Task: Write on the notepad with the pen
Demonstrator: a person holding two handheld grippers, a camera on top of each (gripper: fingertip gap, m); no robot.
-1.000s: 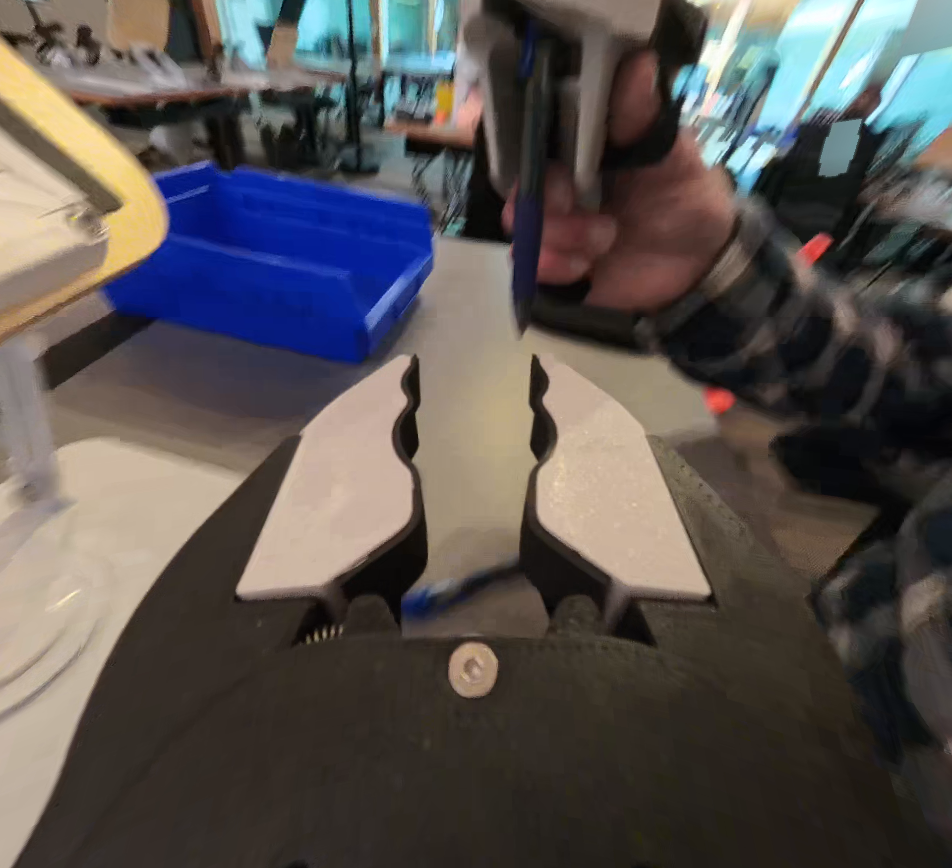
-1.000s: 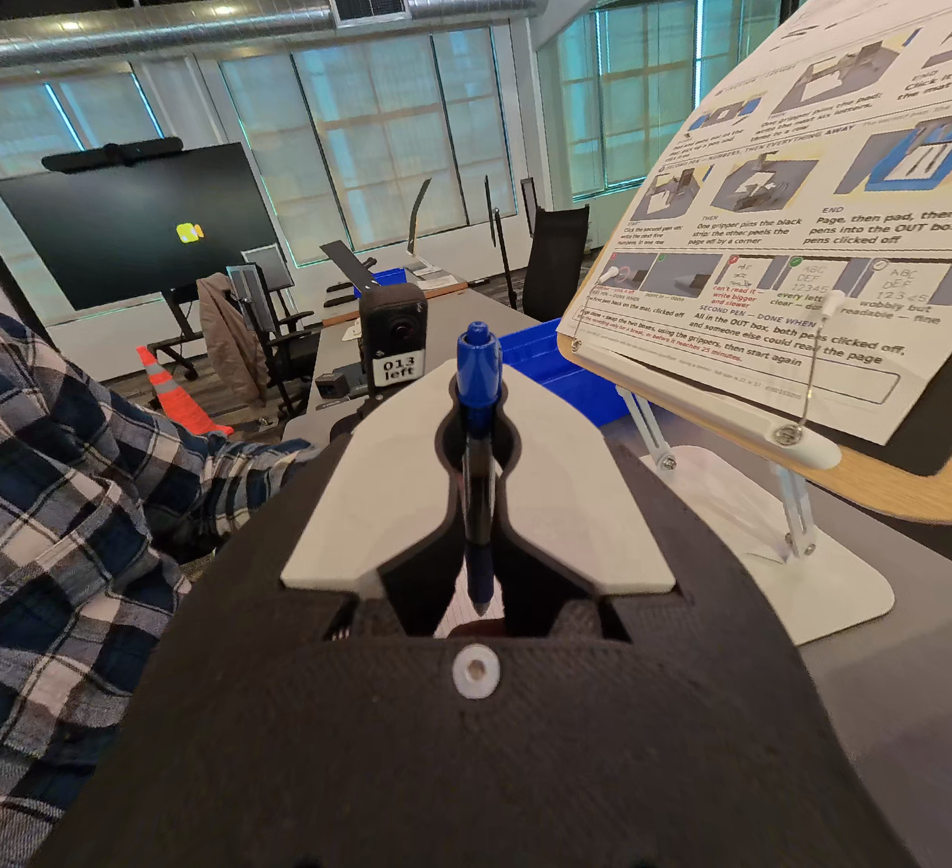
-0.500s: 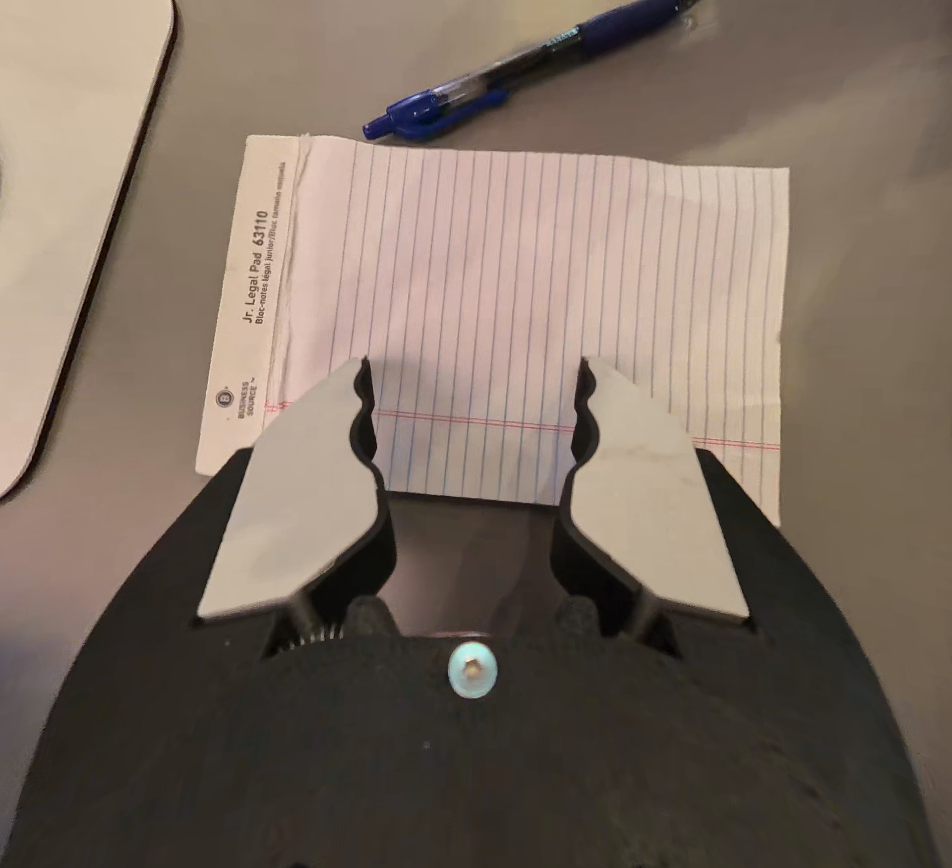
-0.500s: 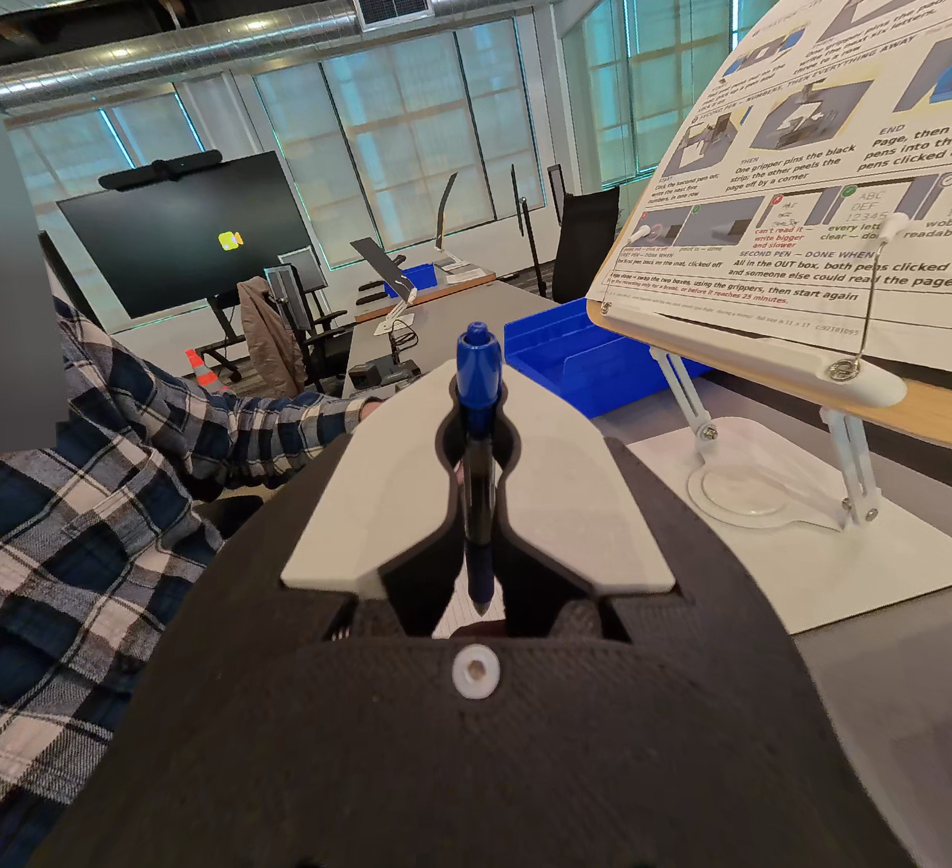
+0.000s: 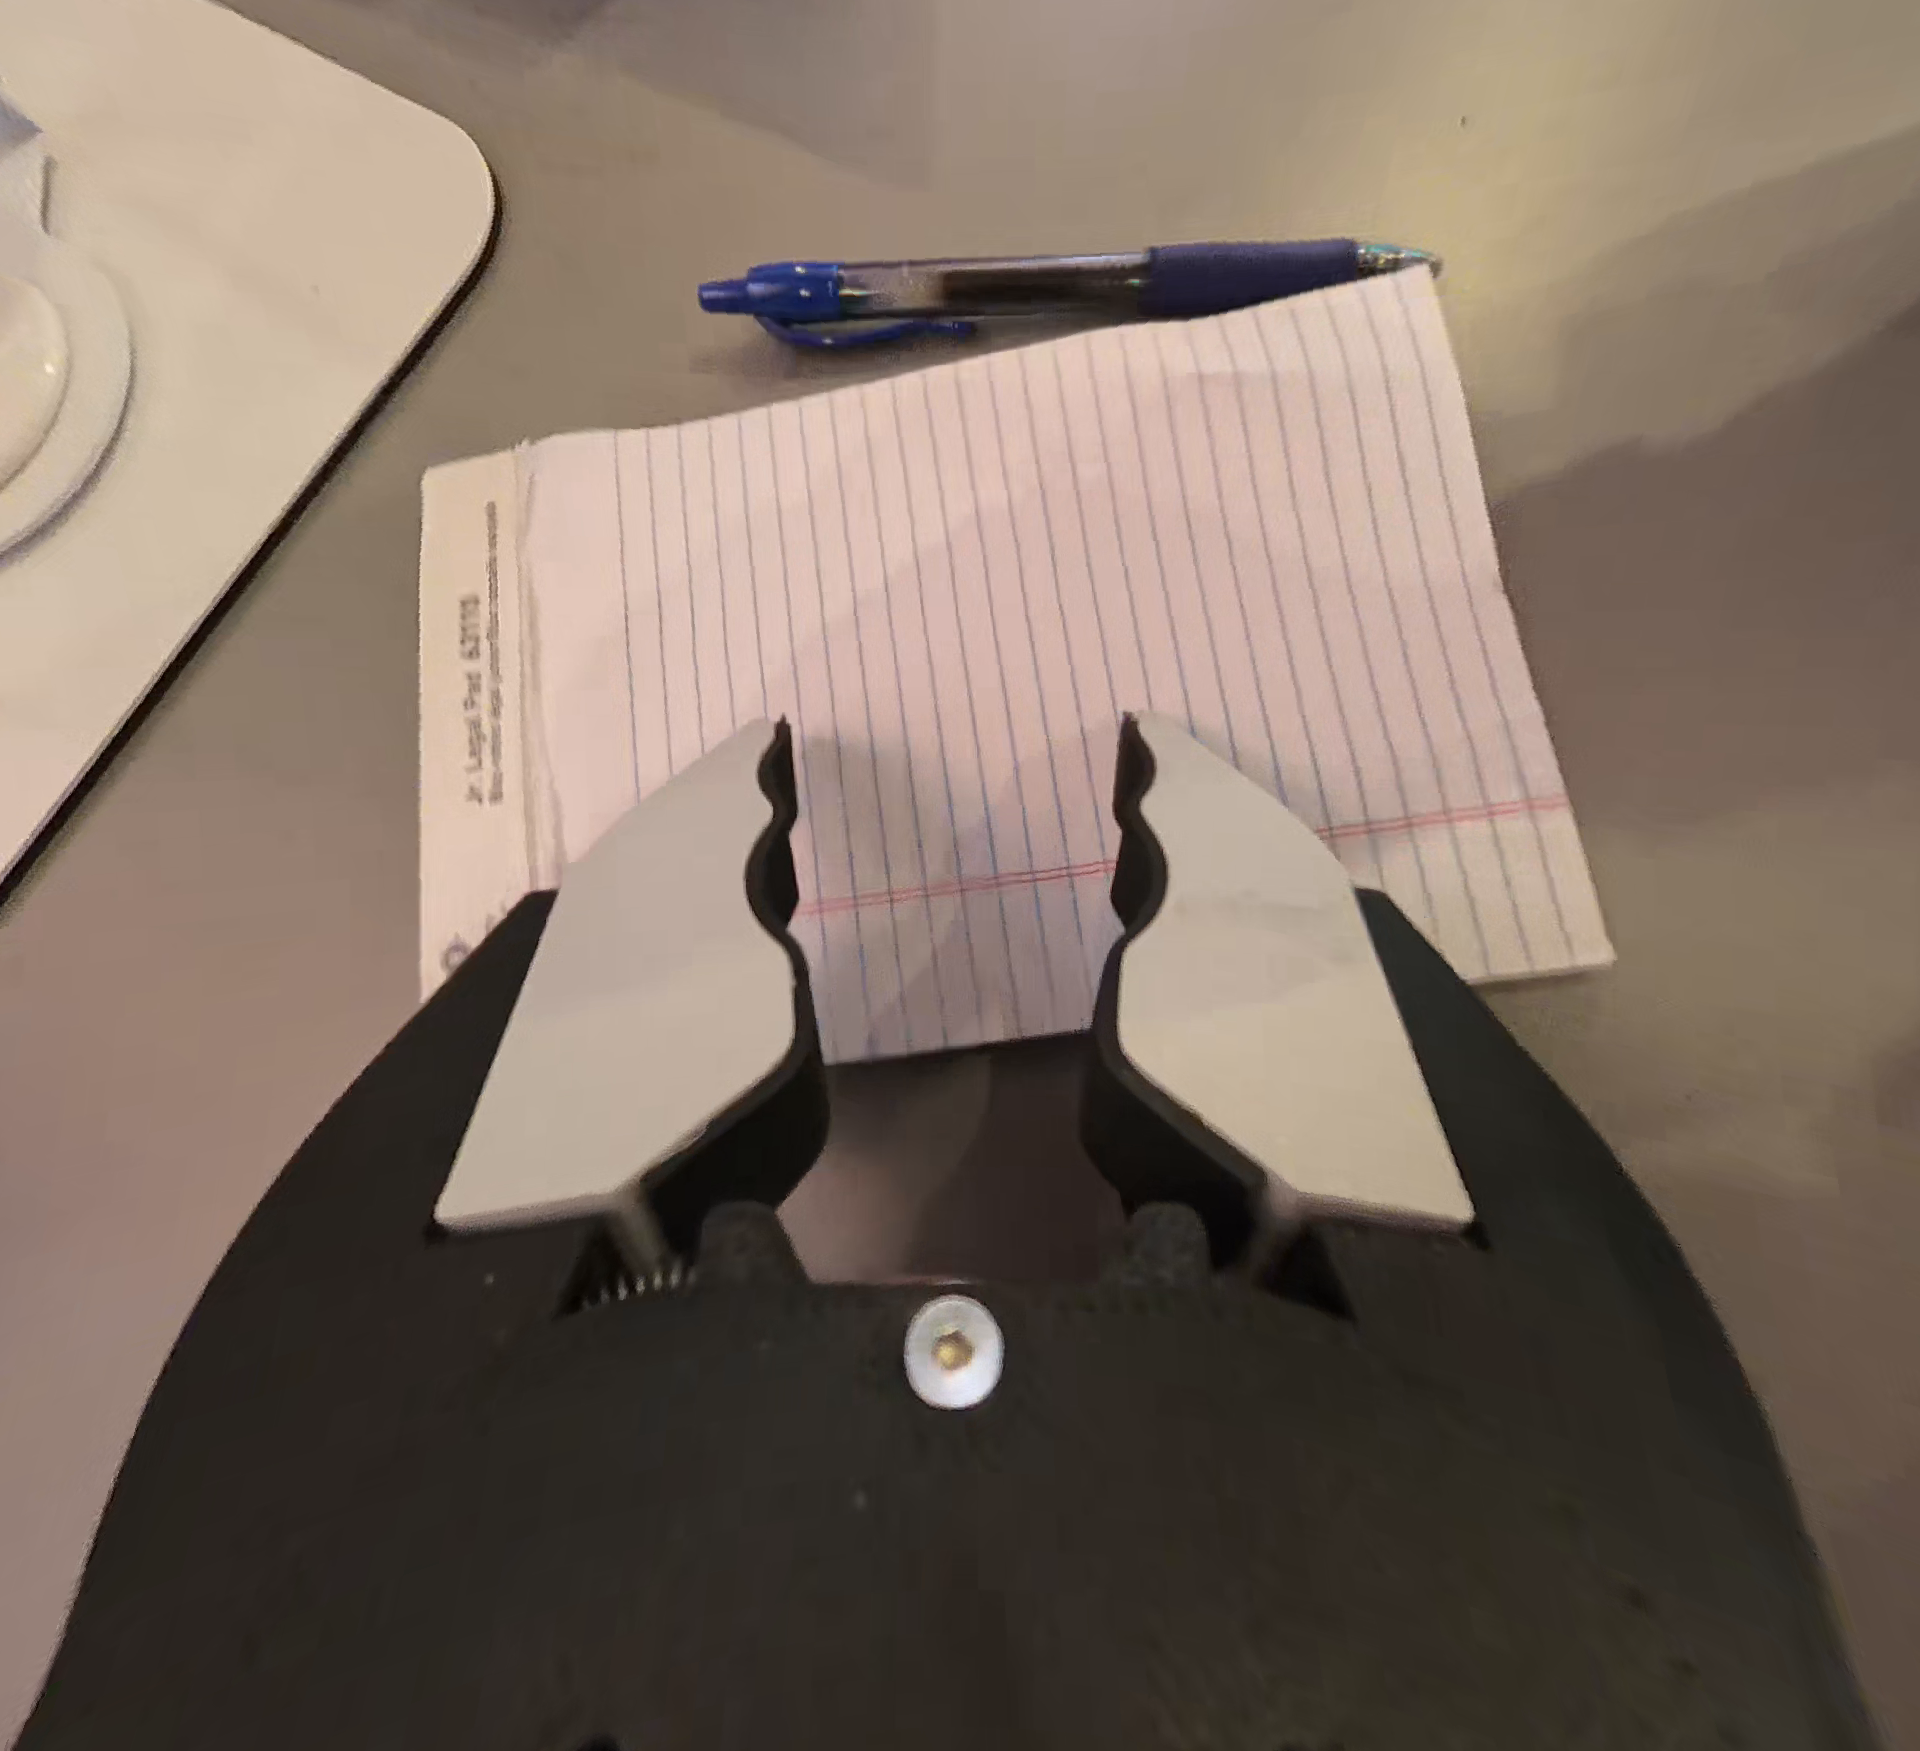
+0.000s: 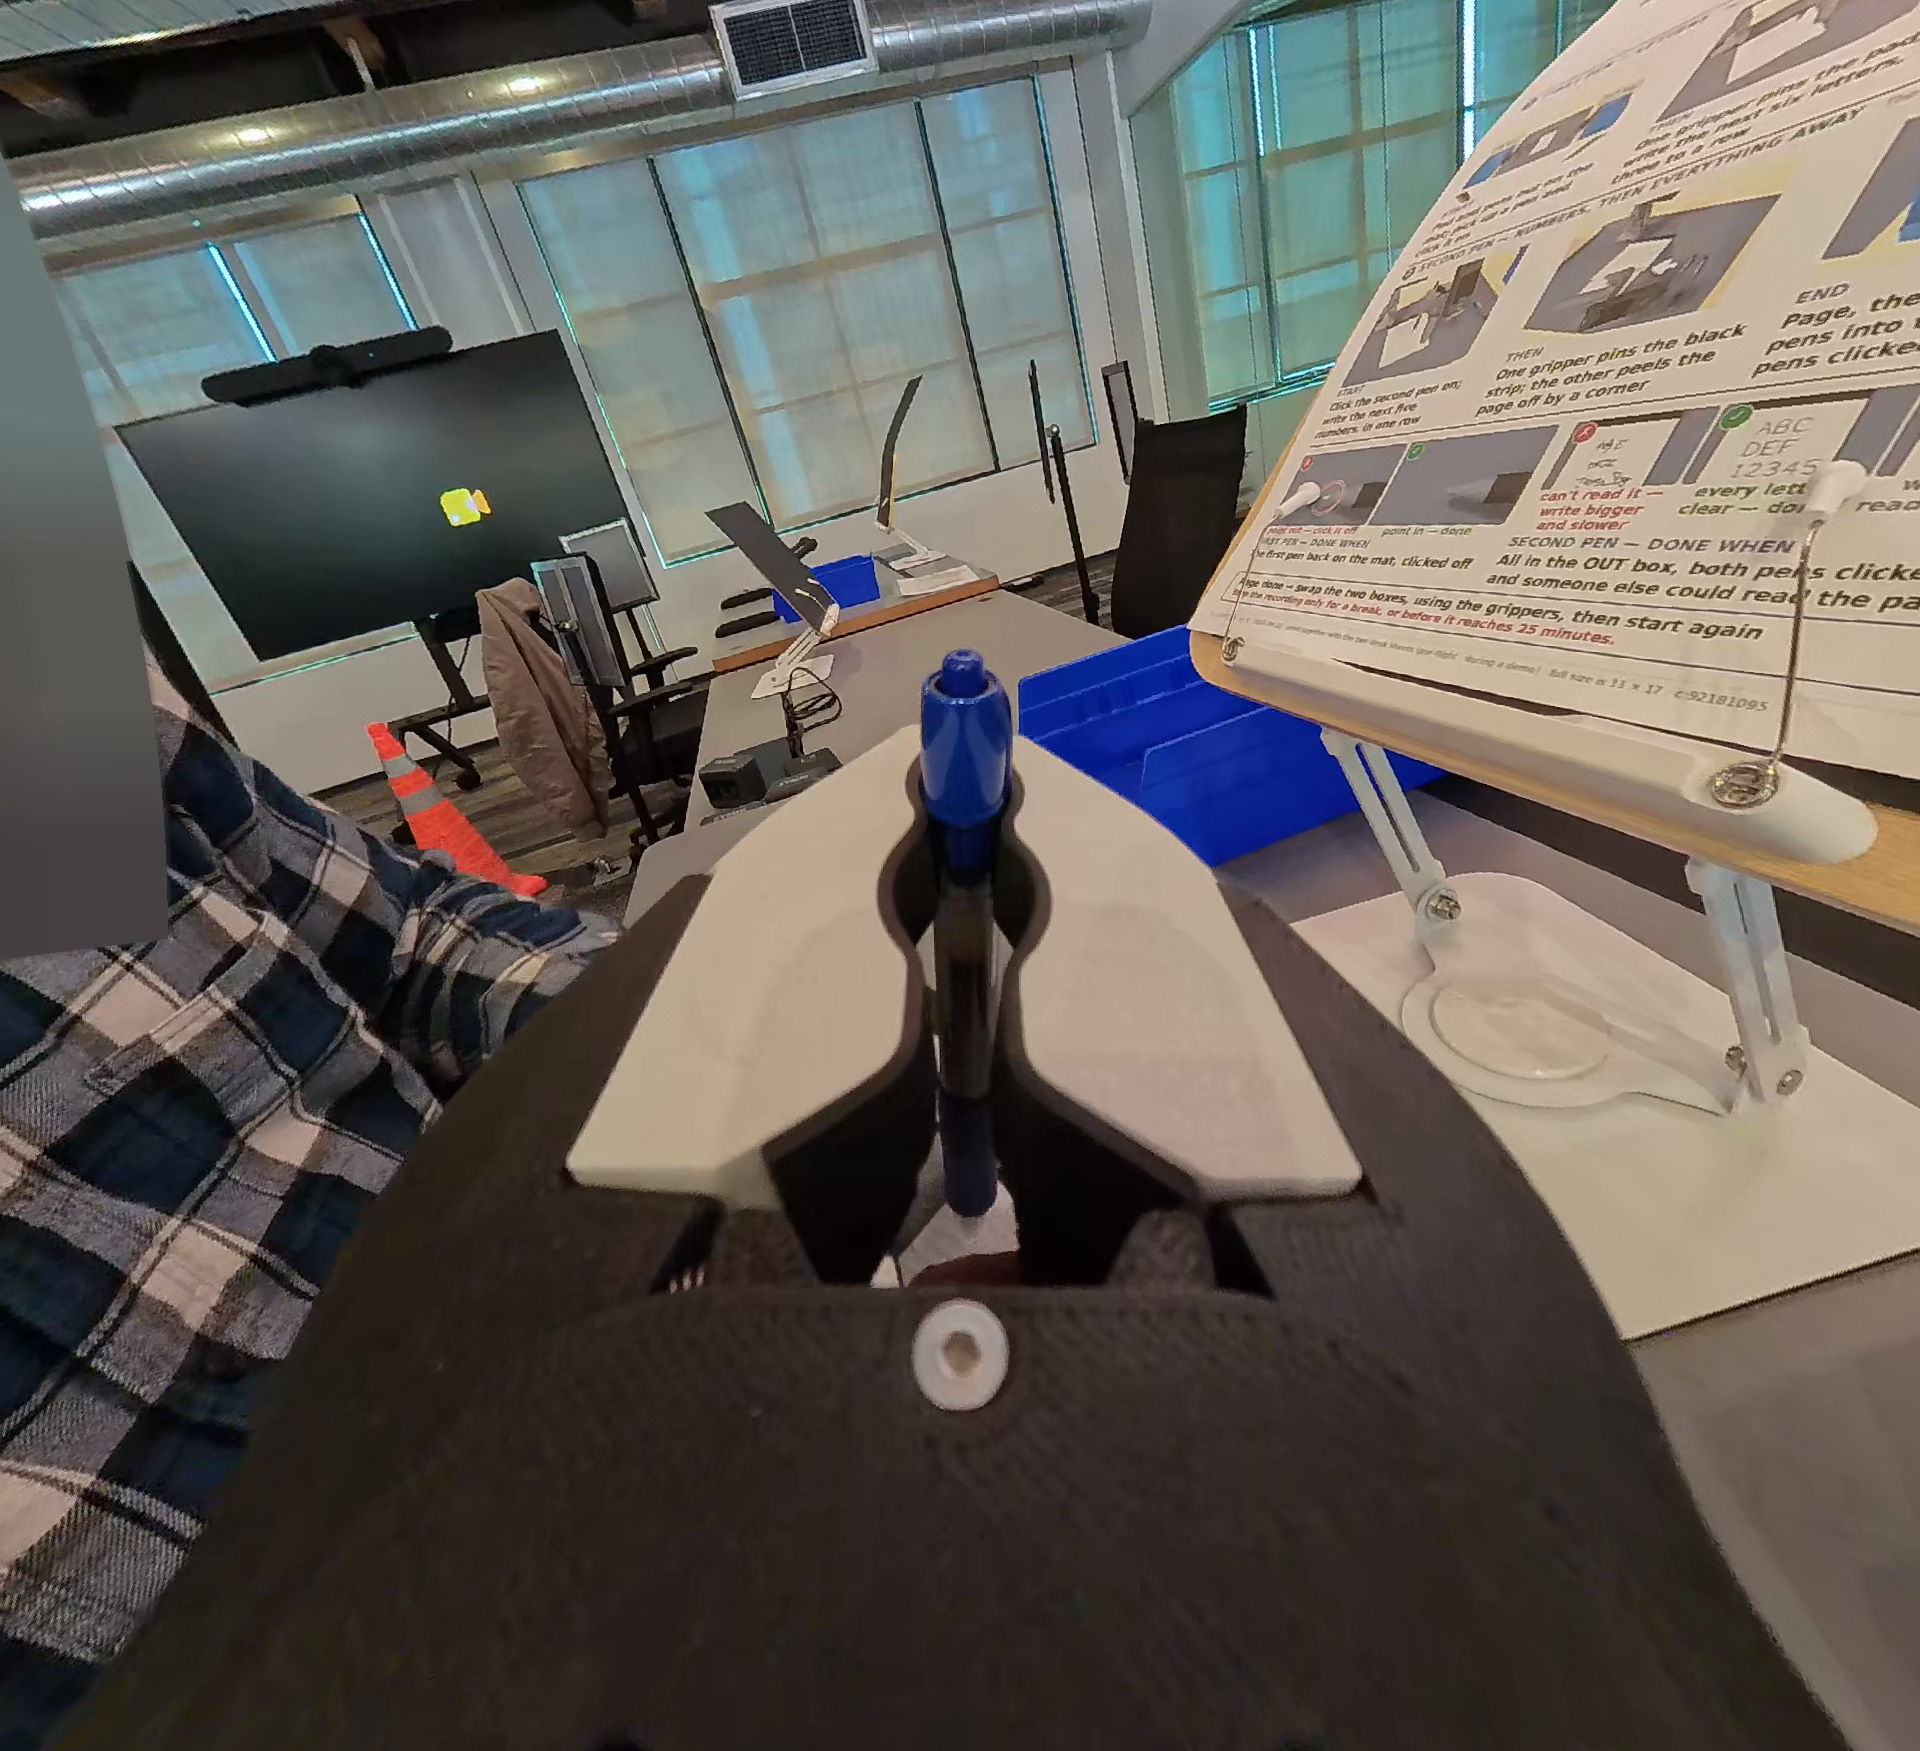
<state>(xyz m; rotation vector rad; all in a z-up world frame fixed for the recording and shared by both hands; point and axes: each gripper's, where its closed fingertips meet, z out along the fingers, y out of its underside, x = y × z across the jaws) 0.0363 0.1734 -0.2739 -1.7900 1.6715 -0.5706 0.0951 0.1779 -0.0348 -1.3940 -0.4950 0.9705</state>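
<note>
Left tongs (image 5: 956,745): yours point steeply downward, jaws spread wide, nothing between them.
Right tongs (image 6: 966,766): yours point level and forward, pads clamped on a pen (image 6: 966,735).
Sleeve (image 6: 208,1026): plaid, at your left.

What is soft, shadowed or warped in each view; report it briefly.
Left wrist view: dim warm light, a broad shadow across the notepad, its printed strip smeared by blur. Right wrist view: bright daylight, sharp; wide-angle lens bends the ceiling ducts; a grey patch covers the left edge.
</note>
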